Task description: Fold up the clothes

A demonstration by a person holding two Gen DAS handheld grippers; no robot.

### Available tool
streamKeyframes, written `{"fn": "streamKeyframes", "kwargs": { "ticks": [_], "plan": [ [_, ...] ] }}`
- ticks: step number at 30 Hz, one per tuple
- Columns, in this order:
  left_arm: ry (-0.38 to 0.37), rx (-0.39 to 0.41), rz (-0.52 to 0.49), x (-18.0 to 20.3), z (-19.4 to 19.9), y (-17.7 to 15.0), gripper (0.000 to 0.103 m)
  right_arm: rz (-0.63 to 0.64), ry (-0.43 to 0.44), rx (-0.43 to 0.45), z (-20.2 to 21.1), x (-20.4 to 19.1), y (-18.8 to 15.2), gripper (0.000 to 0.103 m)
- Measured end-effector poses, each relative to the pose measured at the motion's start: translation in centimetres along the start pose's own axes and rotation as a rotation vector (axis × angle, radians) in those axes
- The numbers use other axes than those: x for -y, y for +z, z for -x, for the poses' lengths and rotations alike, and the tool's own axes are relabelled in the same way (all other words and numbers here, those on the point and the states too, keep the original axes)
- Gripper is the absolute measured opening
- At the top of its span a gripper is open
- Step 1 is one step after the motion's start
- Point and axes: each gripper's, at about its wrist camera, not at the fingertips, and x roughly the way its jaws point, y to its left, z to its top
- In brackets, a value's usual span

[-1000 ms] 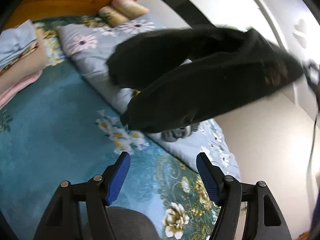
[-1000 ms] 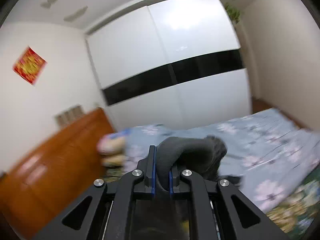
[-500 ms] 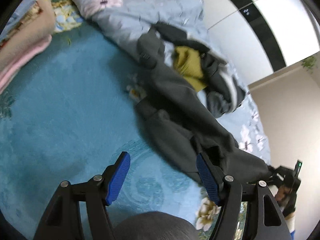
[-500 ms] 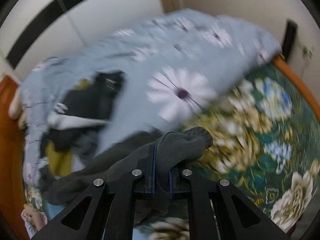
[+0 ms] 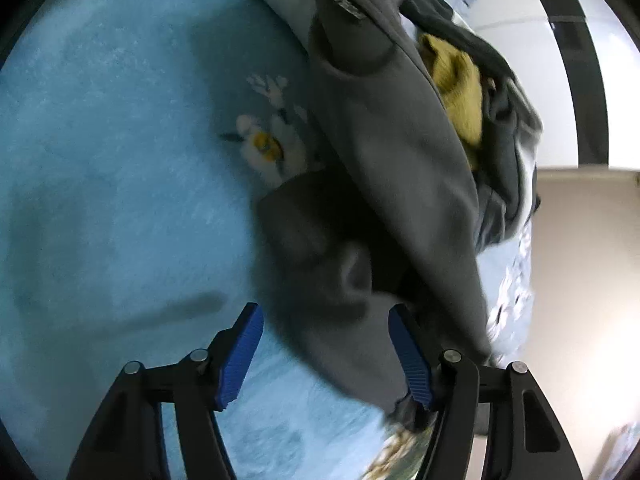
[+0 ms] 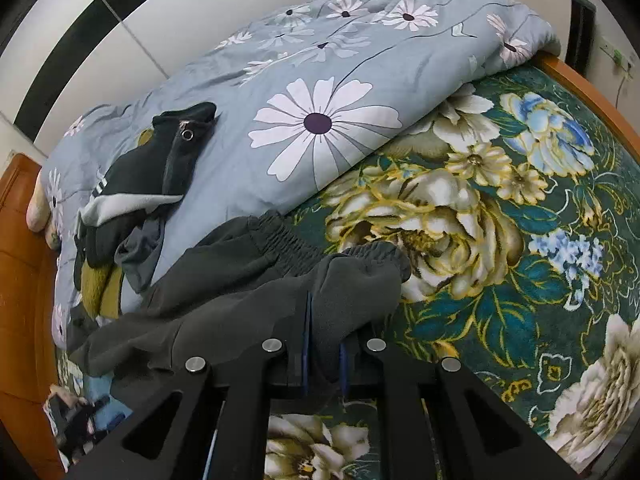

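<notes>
Dark grey trousers (image 6: 240, 272) lie stretched across the bed, from the floral blanket up onto the quilt. My right gripper (image 6: 324, 344) is shut on a bunched fold near their elastic waistband (image 6: 372, 256). In the left wrist view the same trousers (image 5: 380, 152) run from the top down between the jaws. My left gripper (image 5: 326, 356) hovers low over their lower end, and its jaws are closing. The cloth lies between the blue pads (image 5: 240, 344), close against the right one, but it is not pinched.
A pile of other clothes lies on the blue-grey daisy quilt (image 6: 320, 80): a black garment (image 6: 160, 168) and a yellow one (image 5: 460, 80). A teal blanket (image 5: 100, 160) and a floral blanket (image 6: 500, 240) cover the bed. The wooden bed frame (image 6: 580, 80) edges it, and a white wardrobe (image 6: 160, 20) stands behind.
Both grippers came down toward the bed. The trousers, swinging in the air a second ago, now lie on the bed. My left gripper closed in on their lower end and its jaws narrowed slightly.
</notes>
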Motion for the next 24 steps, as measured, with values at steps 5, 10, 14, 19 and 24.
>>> {"fn": "streamKeyframes", "kwargs": {
  "ticks": [5,10,14,19,24],
  "plan": [
    [0.066,-0.002,0.023,0.1,-1.2,-0.1,0.019,0.02,-0.001,0.001,0.1,-0.5,-0.5,0.012],
    [0.084,0.061,0.035,0.2,1.0,-1.4,0.008,0.016,0.034,0.003,1.0,-0.9,-1.3,0.013],
    [0.083,0.164,-0.038,1.2,7.4,-4.0,0.008,0.054,0.087,0.01,2.3,-1.5,-3.1,0.012],
    [0.154,0.364,-0.131,2.0,21.0,-6.1,0.008,0.075,0.269,-0.037,5.2,-1.9,-7.4,0.011],
    [0.354,0.38,-0.134,3.3,19.8,-0.9,0.009,0.031,0.284,-0.102,3.5,-1.1,-8.9,0.011]
  ]
}}
